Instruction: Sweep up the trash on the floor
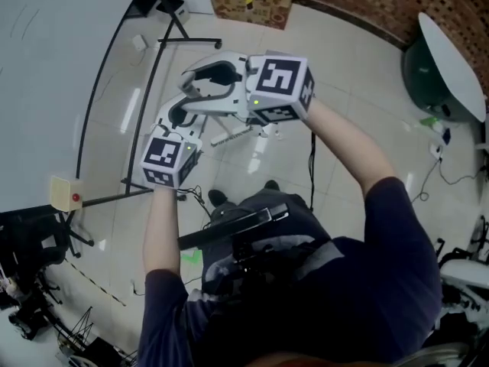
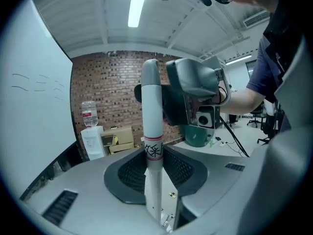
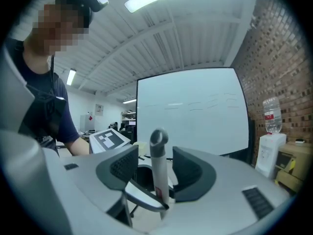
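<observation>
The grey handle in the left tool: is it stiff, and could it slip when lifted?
The handle is probably stiff: it stands straight through the left tool. Its smooth round surface could turn or slip there. With the right tool open around it, one grip may let it swing.

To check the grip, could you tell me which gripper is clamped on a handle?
The left gripper: its pads press the white handle. The right gripper stands open, clear of the handle between its jaws.
</observation>
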`<state>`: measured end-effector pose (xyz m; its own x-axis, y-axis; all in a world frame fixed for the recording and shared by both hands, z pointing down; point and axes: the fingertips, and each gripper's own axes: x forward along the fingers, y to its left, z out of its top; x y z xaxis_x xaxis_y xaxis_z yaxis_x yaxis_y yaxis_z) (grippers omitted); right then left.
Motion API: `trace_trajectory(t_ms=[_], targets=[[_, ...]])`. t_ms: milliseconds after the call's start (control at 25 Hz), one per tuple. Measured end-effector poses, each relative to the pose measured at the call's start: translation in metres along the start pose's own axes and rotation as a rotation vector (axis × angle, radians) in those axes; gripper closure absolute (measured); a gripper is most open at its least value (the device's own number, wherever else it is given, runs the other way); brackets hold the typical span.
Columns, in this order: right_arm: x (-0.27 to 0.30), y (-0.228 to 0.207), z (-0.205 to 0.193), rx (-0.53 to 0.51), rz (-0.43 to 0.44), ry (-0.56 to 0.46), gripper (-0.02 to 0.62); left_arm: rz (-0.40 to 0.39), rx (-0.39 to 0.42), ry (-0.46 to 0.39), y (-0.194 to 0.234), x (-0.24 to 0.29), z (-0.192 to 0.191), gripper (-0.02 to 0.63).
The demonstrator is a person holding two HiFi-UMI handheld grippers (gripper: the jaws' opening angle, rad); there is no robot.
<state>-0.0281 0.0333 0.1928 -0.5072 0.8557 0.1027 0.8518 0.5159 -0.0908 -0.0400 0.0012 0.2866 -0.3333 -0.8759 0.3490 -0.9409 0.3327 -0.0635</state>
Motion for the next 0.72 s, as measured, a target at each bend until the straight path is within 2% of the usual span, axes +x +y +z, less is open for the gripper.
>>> trace_trajectory(t_ms=[80,160,240,480,720], targets=[[-0.012,-0.006,0.001,-0.016,0.007,-0.016,0.390,-0.005,0.012,0.006,-0.009,0.015,0.008,0.509],[-0.017,-0.008,0.005,-0.039,0.015,-0.030,0.403,-0.012,0.017,0.011,-0.014,0.023,0.012,0.509],[-0.019,-0.015,0.007,-0.056,0.013,-0.044,0.482,-0.017,0.011,0.012,-0.015,0.030,0.014,0.509],[-0.014,-0.040,-0.008,-0.045,0.026,-0.036,0.477,-0.065,-0.009,-0.006,-0.004,0.053,0.000,0.509],[-0.006,-0.093,-0.054,0.023,-0.008,0.117,0.479,-0.127,0.067,-0.005,0.023,0.091,-0.031,0.494]])
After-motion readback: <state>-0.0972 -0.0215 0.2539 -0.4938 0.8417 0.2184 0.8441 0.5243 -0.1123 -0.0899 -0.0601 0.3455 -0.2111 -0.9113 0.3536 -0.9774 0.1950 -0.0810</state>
